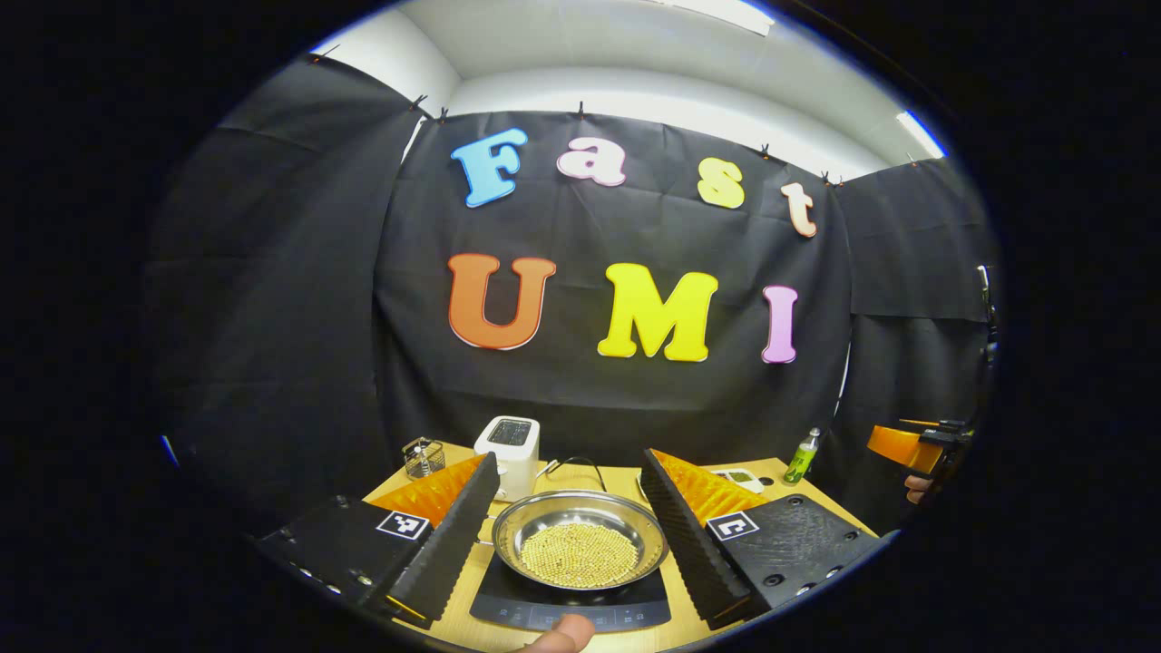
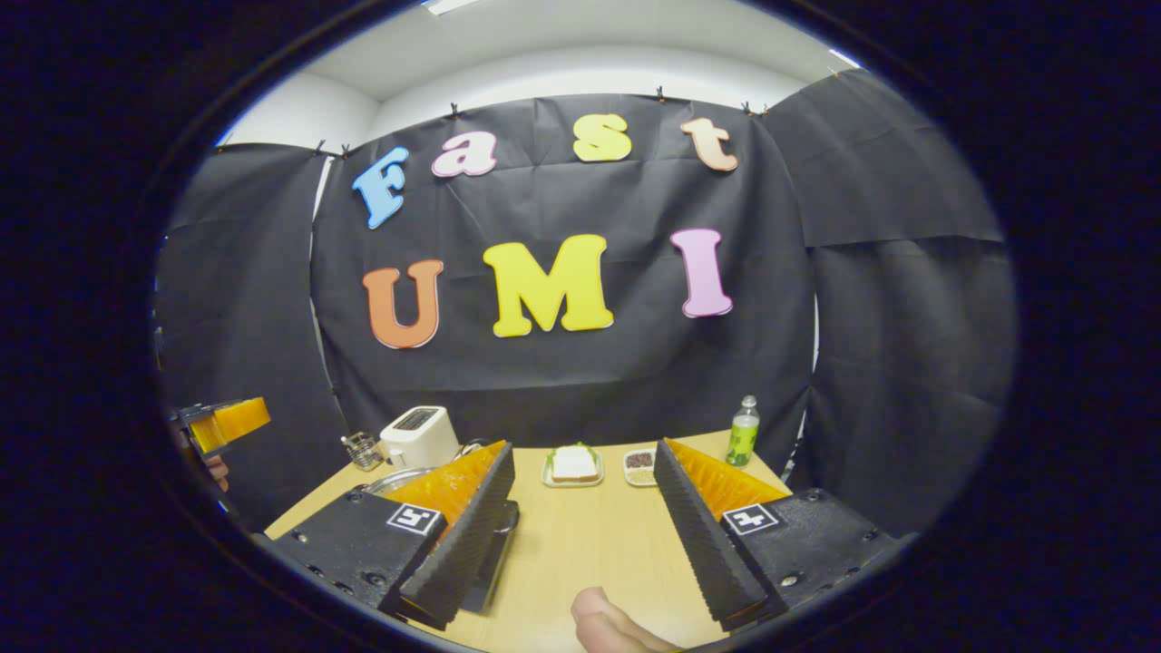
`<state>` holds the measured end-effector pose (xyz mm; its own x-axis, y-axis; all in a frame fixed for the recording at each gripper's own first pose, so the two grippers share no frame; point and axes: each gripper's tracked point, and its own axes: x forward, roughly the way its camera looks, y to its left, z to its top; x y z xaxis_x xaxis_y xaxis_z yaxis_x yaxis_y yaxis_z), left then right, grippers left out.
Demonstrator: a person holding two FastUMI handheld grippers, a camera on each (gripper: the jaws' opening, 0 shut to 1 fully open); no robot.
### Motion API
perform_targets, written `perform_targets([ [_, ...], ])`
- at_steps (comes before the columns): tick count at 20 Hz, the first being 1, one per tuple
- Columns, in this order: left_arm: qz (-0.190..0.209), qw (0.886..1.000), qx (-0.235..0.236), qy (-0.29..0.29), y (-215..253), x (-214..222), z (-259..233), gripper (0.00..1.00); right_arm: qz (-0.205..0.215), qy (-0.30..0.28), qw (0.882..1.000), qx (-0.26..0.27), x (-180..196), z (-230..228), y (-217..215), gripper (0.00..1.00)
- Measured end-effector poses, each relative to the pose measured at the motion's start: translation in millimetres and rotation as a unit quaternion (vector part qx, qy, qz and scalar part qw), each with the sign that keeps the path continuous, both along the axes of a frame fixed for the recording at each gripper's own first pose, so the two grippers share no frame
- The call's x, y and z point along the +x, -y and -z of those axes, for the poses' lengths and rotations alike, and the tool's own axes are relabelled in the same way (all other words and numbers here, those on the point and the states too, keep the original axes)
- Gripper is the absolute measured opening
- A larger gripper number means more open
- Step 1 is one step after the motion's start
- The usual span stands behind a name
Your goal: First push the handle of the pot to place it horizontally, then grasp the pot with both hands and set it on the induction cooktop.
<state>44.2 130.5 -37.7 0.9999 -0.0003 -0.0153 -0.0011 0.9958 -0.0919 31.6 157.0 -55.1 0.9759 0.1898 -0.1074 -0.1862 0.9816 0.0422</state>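
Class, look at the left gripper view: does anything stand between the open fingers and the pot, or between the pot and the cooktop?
Nothing visible does. The pot, holding small yellow beads, already sits on the cooktop, framed by the open left gripper. The toaster stands behind it, out of the way.

The pot point(image 1: 579, 540) sits on the induction cooktop point(image 1: 571, 606), toaster point(image 1: 510, 453) behind it.
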Motion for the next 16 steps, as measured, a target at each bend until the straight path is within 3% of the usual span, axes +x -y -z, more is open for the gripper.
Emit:
perform_targets([
  [7,0.023,1.0,0.0,0.017,48,-33,15,0.95,0.018,0.045,0.999,0.024,-56,-4,61,0.97],
  [16,0.015,1.0,0.021,0.006,53,-37,28,0.95,0.028,0.045,0.998,0.02,-51,5,82,0.99],
])
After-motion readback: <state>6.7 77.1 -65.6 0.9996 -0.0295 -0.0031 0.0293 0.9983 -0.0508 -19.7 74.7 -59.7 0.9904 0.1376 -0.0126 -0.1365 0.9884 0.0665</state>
